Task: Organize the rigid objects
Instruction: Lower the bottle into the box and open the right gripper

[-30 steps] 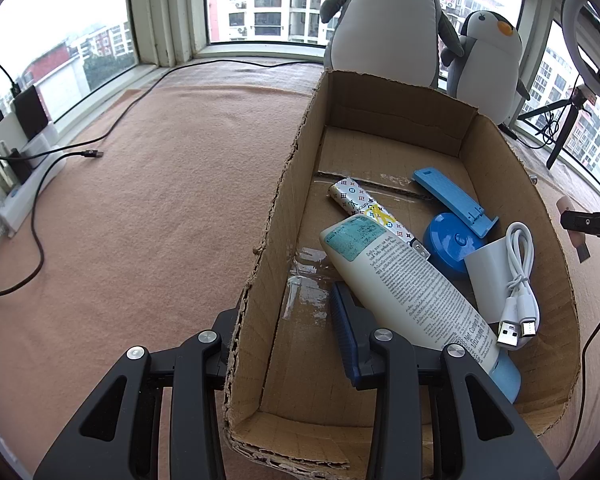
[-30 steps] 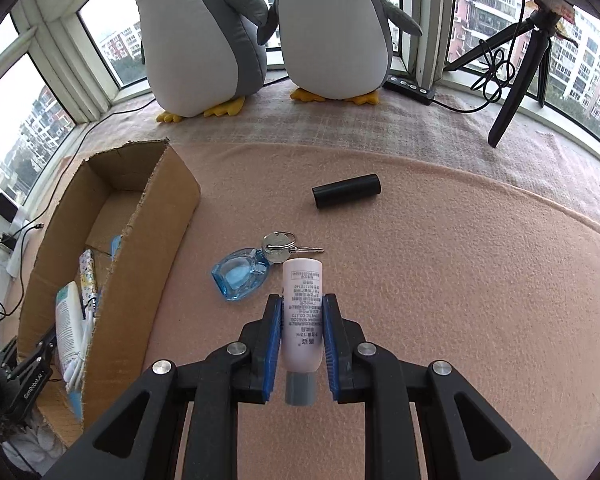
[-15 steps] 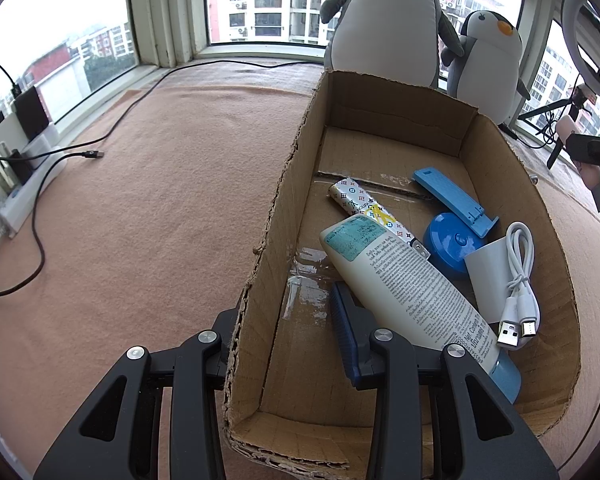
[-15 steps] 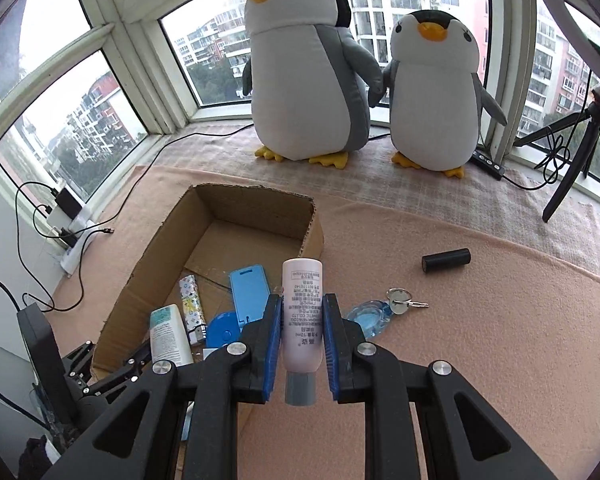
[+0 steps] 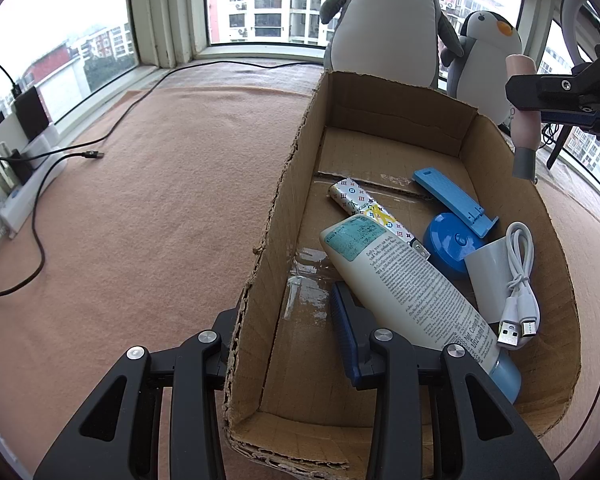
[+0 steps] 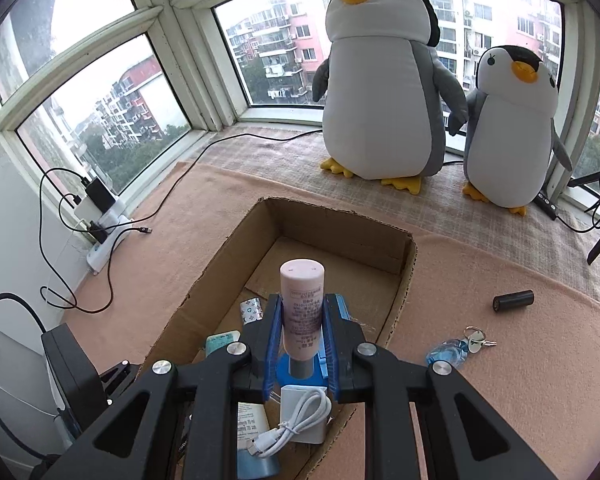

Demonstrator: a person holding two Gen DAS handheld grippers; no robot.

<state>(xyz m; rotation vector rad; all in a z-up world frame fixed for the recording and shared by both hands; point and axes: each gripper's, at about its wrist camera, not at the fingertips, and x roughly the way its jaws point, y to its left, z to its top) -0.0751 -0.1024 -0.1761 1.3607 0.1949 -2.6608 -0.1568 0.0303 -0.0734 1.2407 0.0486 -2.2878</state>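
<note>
the right gripper [image 6: 302, 334] has its jaws closed on a pink tube [image 6: 302, 306], holding it in the air above the cardboard box [image 6: 408, 280], cap end toward the camera. from the left wrist view the same tube [image 5: 525, 120] hangs over the box's right wall, cap pointing down.

the left gripper [image 5: 288, 344] sits at the near end of the box with its jaws straddling the box's left wall [image 5: 260, 276], one finger outside and the blue-padded one inside; the jaws look set around the cardboard, though whether they press on it i cannot tell.

inside the box lie a cream lotion tube [image 5: 404, 284], a patterned stick [image 5: 374, 216] beyond it, a blue clip [image 5: 454, 200], a round blue lid [image 5: 450, 244], and a white charger with coiled cable [image 5: 516, 280] against the right wall.

outside the box, to its right on the pink-carpeted surface [image 6: 520, 400], lie a black cylinder [image 6: 513, 301] and a blue key fob with key [image 6: 456, 348]. two plush penguins [image 6: 380, 80] stand beyond the box's far end by the window.
</note>
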